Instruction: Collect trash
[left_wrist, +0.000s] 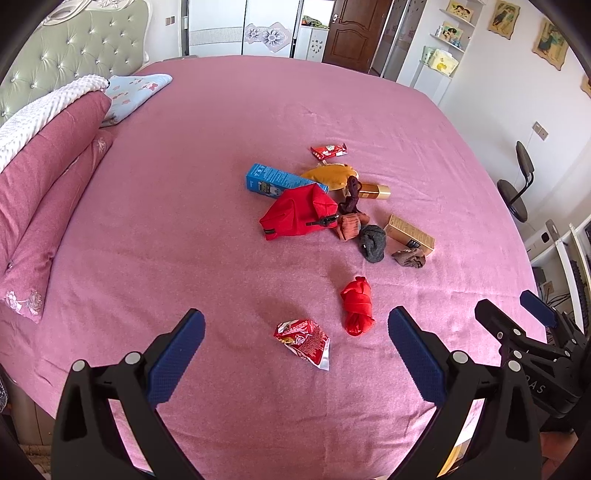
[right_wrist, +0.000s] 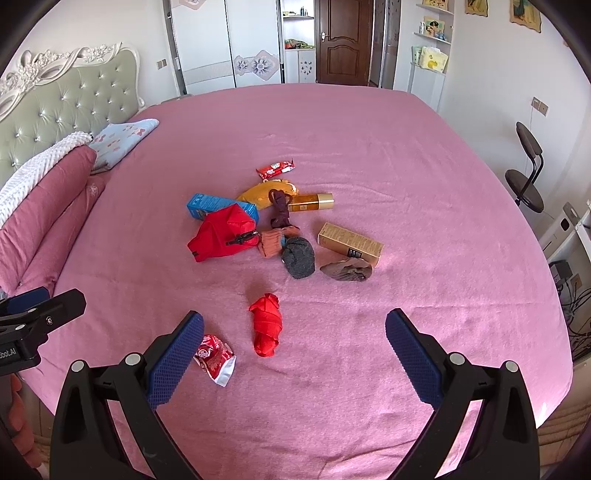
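A crumpled red snack wrapper (left_wrist: 303, 341) lies on the pink bed, between and just ahead of my open left gripper (left_wrist: 296, 332); in the right wrist view it (right_wrist: 216, 359) sits beside the left finger. My right gripper (right_wrist: 294, 330) is open and empty, above the bed's near part. A second red wrapper (left_wrist: 328, 150) (right_wrist: 275, 168) lies at the far side of the pile. A blue box (left_wrist: 280, 181) (right_wrist: 218, 205), a gold box (left_wrist: 409, 235) (right_wrist: 350, 243) and a gold tube (left_wrist: 375, 191) (right_wrist: 312, 202) lie in the pile.
A red zip pouch (left_wrist: 301, 214) (right_wrist: 223, 238), a red rolled sock (left_wrist: 357, 308) (right_wrist: 266, 325), grey (right_wrist: 298, 257), orange and brown socks and a yellow pouch (left_wrist: 328, 175) lie on the bed (left_wrist: 184, 184). Pillows (left_wrist: 40, 192) are at left; a chair (right_wrist: 526, 173) at right.
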